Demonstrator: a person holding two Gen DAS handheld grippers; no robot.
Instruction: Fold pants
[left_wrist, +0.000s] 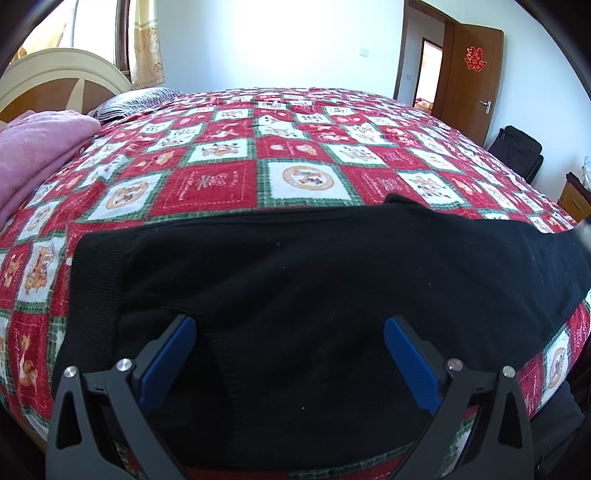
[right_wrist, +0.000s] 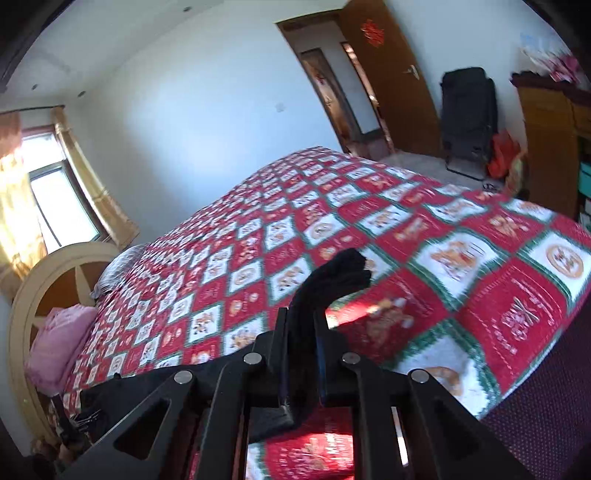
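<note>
Black pants (left_wrist: 314, 280) lie across the near edge of a bed with a red, white and green checked cover (left_wrist: 295, 147). The ribbed waistband is at the left. My left gripper (left_wrist: 290, 325) is open, its blue pads spread wide just above the pants near the waistband end, holding nothing. In the right wrist view my right gripper (right_wrist: 301, 314) is shut on a bunch of the black pants fabric (right_wrist: 340, 273), which sticks up beyond the fingertips, lifted above the bed cover (right_wrist: 406, 240).
A pink blanket (left_wrist: 33, 147) and a striped pillow (left_wrist: 129, 101) lie at the headboard (left_wrist: 55, 74) end. A wooden door (left_wrist: 471, 81) stands open at the far right. A black bag (right_wrist: 469, 114) and a wooden cabinet (right_wrist: 550, 147) stand beyond the bed.
</note>
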